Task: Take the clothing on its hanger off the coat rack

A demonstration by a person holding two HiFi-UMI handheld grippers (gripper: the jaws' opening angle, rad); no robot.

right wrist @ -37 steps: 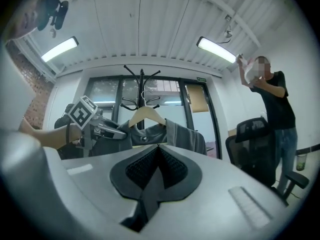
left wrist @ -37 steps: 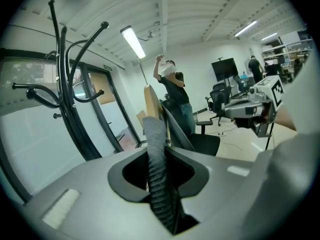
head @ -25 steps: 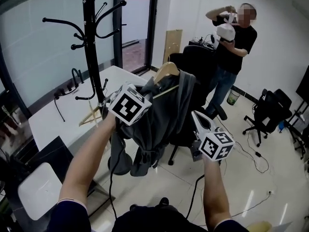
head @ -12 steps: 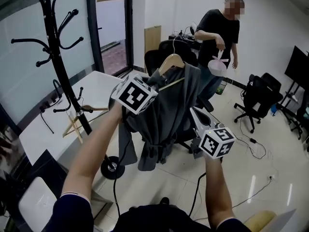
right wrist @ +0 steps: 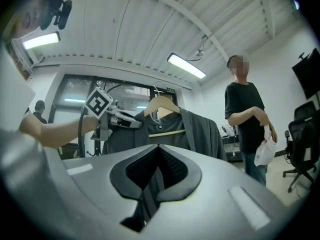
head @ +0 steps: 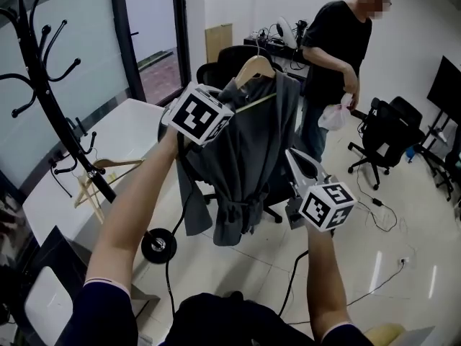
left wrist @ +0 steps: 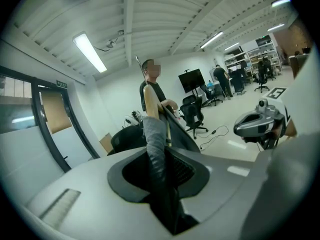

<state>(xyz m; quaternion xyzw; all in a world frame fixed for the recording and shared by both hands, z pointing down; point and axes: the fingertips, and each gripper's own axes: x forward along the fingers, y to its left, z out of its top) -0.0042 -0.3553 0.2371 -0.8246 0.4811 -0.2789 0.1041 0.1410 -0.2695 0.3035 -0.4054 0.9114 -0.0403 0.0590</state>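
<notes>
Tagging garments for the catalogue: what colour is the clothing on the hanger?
The garment is plain dark grey, on a pale wooden hanger; clearest in the head view.

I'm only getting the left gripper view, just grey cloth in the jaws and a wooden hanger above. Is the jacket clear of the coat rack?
Observer: Yes. In the head view the coat rack stands off to the left, apart from the jacket, which hangs free on its hanger.
Operator: Is anything hanging on the rack?
Observer: One bare wooden hanger, low on it.
Operator: And my right gripper?
Observer: Its own view shows a strip of the jacket's grey cloth pinched between its jaws.
</notes>
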